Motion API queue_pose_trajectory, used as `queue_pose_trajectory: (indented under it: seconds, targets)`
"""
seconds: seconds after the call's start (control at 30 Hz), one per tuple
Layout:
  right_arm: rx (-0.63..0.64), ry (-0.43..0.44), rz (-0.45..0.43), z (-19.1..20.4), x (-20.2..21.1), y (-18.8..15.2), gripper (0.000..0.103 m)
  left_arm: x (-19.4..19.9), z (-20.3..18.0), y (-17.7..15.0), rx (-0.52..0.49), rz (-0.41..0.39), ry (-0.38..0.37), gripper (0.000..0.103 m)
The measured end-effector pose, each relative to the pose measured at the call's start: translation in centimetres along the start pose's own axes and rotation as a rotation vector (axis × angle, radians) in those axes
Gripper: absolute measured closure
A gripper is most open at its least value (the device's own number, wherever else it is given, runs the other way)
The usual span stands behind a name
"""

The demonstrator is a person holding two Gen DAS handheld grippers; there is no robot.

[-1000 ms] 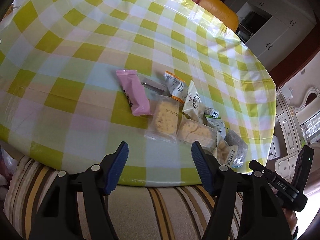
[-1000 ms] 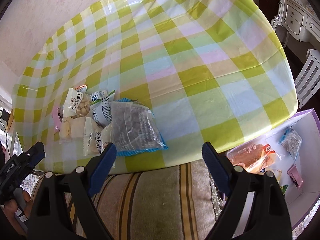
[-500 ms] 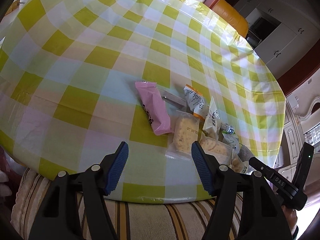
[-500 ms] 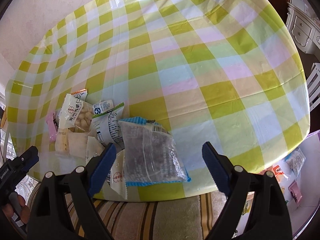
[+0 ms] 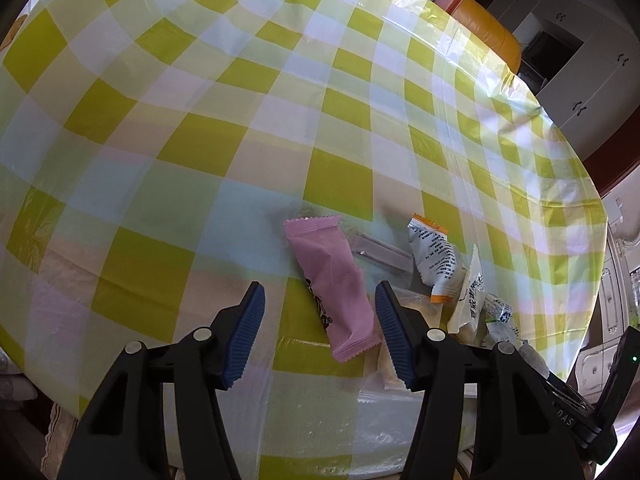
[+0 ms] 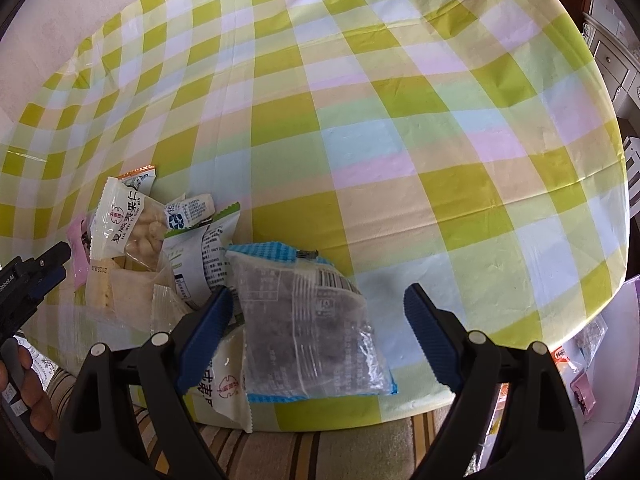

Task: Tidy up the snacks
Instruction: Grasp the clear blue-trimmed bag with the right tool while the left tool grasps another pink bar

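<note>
Between the blue ribbed pads of the left gripper [image 5: 318, 334] lies a pink crimped-end snack wrapper [image 5: 334, 290], flat on the green-and-white checked plastic tablecloth [image 5: 240, 128]; the jaws have just been closing yet stand apart, not pressing it. Just beyond its right pad sit a white-and-orange printed sachet [image 5: 434, 262] and clear biscuit packs. Wide-spread, the right gripper [image 6: 318, 334] frames a clear blue-edged bag of dark pieces [image 6: 312, 328], the bag nearer its left pad. Farther left lies a white nut pouch [image 6: 128, 224].
</note>
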State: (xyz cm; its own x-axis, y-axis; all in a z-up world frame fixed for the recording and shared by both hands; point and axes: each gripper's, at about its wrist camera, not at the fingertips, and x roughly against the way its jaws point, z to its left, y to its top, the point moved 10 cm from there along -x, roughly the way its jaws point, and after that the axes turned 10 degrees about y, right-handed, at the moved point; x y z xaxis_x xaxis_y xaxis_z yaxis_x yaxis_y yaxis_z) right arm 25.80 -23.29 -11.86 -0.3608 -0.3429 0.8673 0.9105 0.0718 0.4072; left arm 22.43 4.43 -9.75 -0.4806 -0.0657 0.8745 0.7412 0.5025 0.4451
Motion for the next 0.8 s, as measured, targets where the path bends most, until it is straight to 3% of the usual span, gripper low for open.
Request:
queue_pose_trajectory:
  seconds: [0.2, 0.3, 0.37, 0.43, 0.57, 0.8]
  targets:
    - [-0.007, 0.001, 0.01, -0.1, -0.3, -0.2, 0.018, -1.3, -0.8, 0.2, -0.051, 0.009, 0.064, 0.052]
    - [0.004, -0.015, 0.012, -0.2, -0.4, -0.2, 0.027, -1.5, -1.0, 0.3, -0.079, 0.002, 0.095, 0.058]
    - [0.015, -0.042, 0.009, -0.4, -0.2, -0.2, 0.038, -1.5, -1.0, 0.3, -0.095, -0.004, 0.113, 0.063]
    - [0.015, -0.044, 0.008, -0.5, -0.2, -0.2, 0.039, -1.5, -0.9, 0.3, -0.103, -0.009, 0.128, 0.069]
    - [0.018, -0.048, 0.004, -0.7, -0.1, -0.2, 0.047, -1.5, -0.7, 0.4, -0.107, -0.015, 0.14, 0.076]
    - [0.003, -0.035, -0.021, -0.9, 0.6, -0.2, 0.05, -1.0, -0.2, 0.4, -0.081, -0.037, 0.129, 0.082]
